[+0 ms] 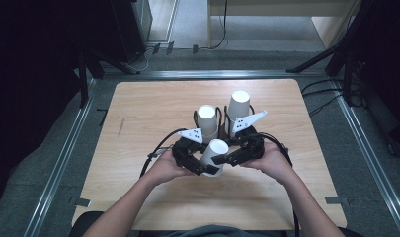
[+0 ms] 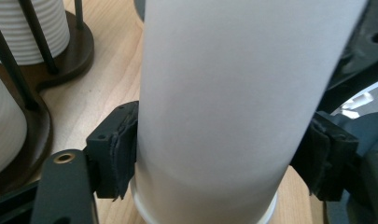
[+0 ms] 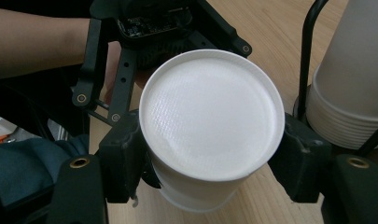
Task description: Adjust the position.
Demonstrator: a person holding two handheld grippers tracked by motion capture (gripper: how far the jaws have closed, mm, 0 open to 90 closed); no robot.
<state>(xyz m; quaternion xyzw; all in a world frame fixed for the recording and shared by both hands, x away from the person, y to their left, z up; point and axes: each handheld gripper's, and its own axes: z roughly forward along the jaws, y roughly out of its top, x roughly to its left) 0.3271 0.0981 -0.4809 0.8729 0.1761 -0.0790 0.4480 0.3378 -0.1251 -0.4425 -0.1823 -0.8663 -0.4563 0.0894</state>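
Inverted cup (image 1: 213, 154) pinched by both the left gripper (image 1: 200, 165) and right gripper (image 1: 226, 159); just behind it, two cup stacks (image 1: 207, 122) on a dark rack (image 2: 79, 46).

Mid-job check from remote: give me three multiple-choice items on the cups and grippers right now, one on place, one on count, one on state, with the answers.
1. Where is the held cup?
A. nearer the person than the two stacks
B. behind the stacks
C. off the table

2. How many cup stacks sit in the wire holder?
A. one
B. two
C. four

3. How is the held cup gripped?
A. by neither gripper
B. by the right gripper alone
C. by both grippers

Answers:
1. A, the high view shows it nearest the person, between both hands.
2. B, the left stack and the right stack stand side by side.
3. C, the left gripper and the right gripper each press pads on its sides.
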